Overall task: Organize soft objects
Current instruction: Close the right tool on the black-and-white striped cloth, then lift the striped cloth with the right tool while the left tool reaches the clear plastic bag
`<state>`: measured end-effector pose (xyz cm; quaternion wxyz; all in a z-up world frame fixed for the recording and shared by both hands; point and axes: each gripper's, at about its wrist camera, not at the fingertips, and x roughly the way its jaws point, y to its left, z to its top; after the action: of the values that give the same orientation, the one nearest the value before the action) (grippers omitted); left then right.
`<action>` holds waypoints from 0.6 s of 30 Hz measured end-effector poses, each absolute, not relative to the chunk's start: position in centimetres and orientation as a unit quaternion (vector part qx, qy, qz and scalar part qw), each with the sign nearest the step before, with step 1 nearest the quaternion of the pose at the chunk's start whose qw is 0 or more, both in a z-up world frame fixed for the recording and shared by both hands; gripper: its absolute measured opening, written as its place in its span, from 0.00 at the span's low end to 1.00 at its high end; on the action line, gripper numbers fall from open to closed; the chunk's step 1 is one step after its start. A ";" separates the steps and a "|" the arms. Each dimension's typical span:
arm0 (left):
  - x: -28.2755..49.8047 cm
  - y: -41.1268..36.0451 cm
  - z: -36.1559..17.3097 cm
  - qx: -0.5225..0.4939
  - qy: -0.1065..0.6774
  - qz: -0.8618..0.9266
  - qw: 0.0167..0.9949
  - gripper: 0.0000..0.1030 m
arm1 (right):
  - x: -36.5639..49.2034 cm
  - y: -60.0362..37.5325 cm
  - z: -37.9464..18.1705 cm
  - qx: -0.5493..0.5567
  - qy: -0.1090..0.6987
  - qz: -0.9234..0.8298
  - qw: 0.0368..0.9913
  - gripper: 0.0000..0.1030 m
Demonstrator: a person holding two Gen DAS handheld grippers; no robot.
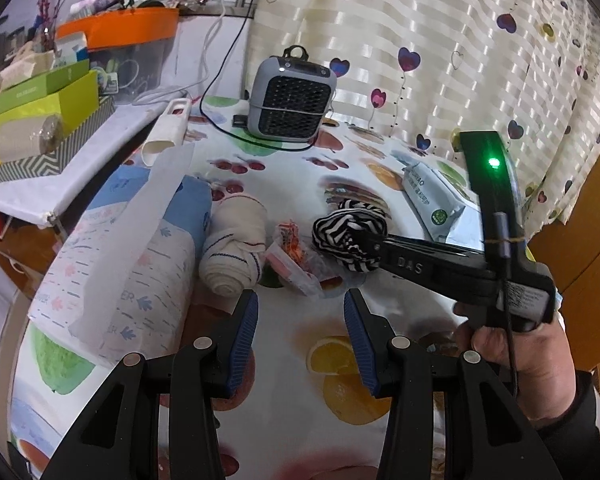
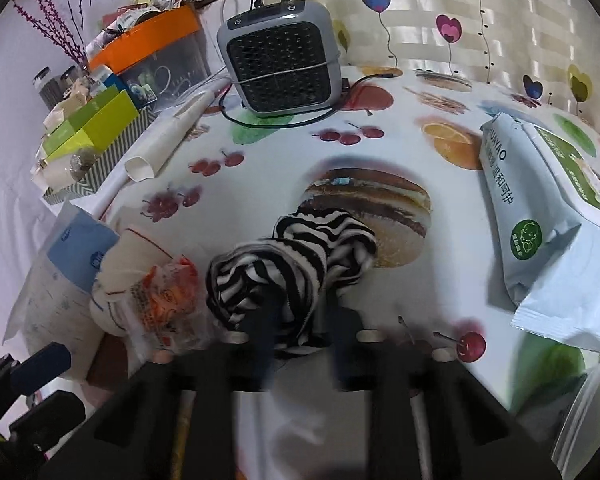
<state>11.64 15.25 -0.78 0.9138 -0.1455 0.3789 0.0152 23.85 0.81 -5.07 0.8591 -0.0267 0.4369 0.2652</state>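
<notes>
A black-and-white striped cloth (image 2: 292,256) lies bunched on the fruit-print tablecloth (image 2: 420,152). My right gripper (image 2: 302,314) is shut on its near edge, the fingers blurred. From the left wrist view, the right gripper (image 1: 366,242) reaches in from the right and pinches the striped cloth (image 1: 344,226). My left gripper (image 1: 300,310) hovers open above the table in front of a cream rolled cloth (image 1: 234,248) and a clear bag of orange items (image 1: 292,256), with nothing between its blue pads.
A soft blue-and-white pack (image 1: 132,264) lies left of the cream roll. A wipes packet (image 2: 540,208) sits at the right, a grey heater (image 2: 280,68) with its cable at the back. Boxes and an orange-lidded bin (image 1: 132,28) crowd the left shelf.
</notes>
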 end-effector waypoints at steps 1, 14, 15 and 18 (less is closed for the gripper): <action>11.8 15.3 -0.9 -0.148 0.380 0.013 0.913 0.42 | 23.6 0.6 -4.8 -0.028 0.433 0.265 0.861 0.14; 12.5 15.1 -1.9 -0.160 0.385 -0.007 0.909 0.42 | 19.2 -3.6 -2.7 -0.049 0.415 0.261 0.870 0.14; 12.3 15.2 -1.8 -0.160 0.382 -0.008 0.910 0.42 | 18.7 -3.6 -3.1 -0.055 0.422 0.263 0.866 0.14; 11.6 15.3 -1.7 -0.158 0.377 -0.010 0.913 0.42 | 17.5 -3.3 -4.3 -0.065 0.443 0.290 0.846 0.14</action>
<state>11.60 15.28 -1.65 0.9127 -0.1580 0.3768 -0.0101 17.50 -3.32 -4.33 0.8457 -0.0650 0.4432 0.2902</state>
